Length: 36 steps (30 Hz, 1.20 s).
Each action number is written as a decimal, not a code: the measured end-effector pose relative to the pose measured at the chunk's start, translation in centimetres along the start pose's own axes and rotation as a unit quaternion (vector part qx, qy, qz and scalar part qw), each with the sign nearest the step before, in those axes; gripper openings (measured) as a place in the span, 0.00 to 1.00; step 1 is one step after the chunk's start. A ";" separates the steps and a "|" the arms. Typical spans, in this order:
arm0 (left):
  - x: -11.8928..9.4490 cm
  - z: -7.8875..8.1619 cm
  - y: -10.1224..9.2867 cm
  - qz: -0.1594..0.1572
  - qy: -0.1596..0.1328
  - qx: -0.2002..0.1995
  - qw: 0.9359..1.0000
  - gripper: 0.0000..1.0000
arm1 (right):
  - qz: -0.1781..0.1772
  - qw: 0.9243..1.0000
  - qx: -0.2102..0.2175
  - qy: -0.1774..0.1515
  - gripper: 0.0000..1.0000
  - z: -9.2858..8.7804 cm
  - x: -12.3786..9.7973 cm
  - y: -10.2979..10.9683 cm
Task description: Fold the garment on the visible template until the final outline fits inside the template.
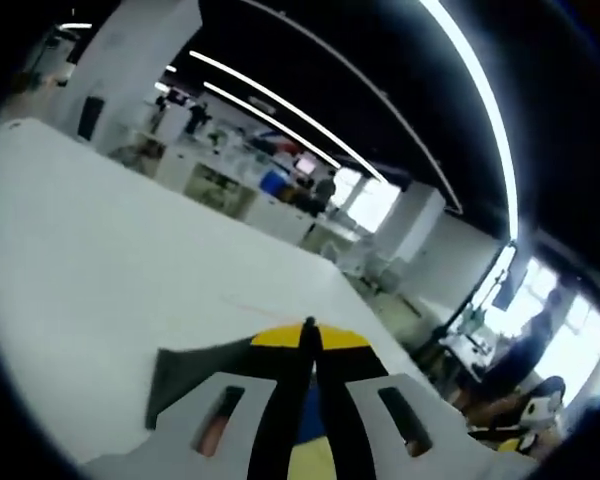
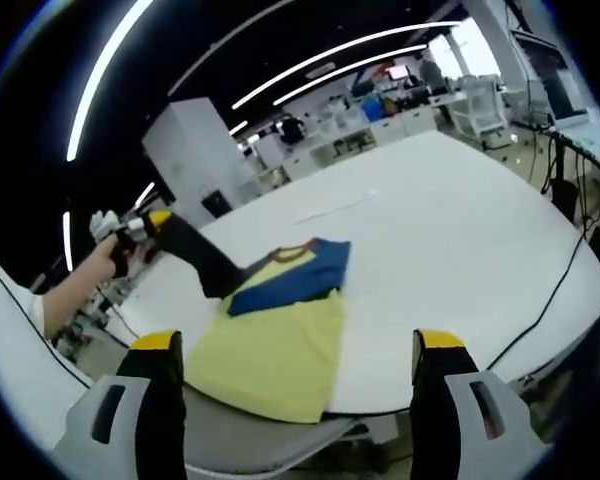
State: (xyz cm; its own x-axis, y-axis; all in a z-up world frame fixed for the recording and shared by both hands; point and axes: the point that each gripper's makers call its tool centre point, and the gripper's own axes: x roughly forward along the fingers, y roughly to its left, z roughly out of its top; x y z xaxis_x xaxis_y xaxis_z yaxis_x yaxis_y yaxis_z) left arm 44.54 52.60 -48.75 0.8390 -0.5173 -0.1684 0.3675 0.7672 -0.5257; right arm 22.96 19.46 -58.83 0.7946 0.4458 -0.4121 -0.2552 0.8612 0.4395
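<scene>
A yellow garment (image 2: 280,355) with a blue upper part (image 2: 300,275) lies near the front edge of the white table (image 2: 460,240). One dark sleeve (image 2: 205,260) is stretched up and away to the left. My left gripper (image 2: 156,222), held by a hand (image 2: 115,255), is shut on the end of that sleeve. In the left gripper view my left gripper (image 1: 310,325) has its jaws pressed together, with dark sleeve fabric (image 1: 190,370) hanging beside them. My right gripper (image 2: 300,340) stands wide open above the garment's near hem, holding nothing. A faint line (image 2: 330,208) marks the table beyond the garment.
The table's near edge (image 2: 380,410) curves just below the garment. A dark cable (image 2: 572,265) runs along the table's right side. A person's white sleeve (image 2: 10,310) shows at the left. Office desks and monitors (image 2: 390,95) stand far behind.
</scene>
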 end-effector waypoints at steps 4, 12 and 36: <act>0.2 -0.6 -1.3 -0.009 0.013 0.011 1.000 0.00 | 0.002 1.000 0.000 -0.001 0.94 0.0 -0.1 -0.1; 1.2 -2.1 -3.9 -0.036 0.047 0.016 0.998 0.00 | 0.007 1.000 -0.010 0.003 0.94 -0.2 -0.3 0.1; 4.3 -3.7 -3.6 -0.035 0.073 0.013 0.997 0.00 | -0.009 1.000 -0.008 -0.010 0.94 -0.1 -2.8 -1.5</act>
State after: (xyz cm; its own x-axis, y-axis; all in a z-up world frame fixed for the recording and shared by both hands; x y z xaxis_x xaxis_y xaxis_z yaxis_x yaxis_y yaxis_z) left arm 45.36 46.19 -50.71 0.7443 -0.6183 -0.2524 0.4347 0.7355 -0.5197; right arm 21.06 16.90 -58.42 0.8098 0.4261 -0.4033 -0.2499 0.8725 0.4199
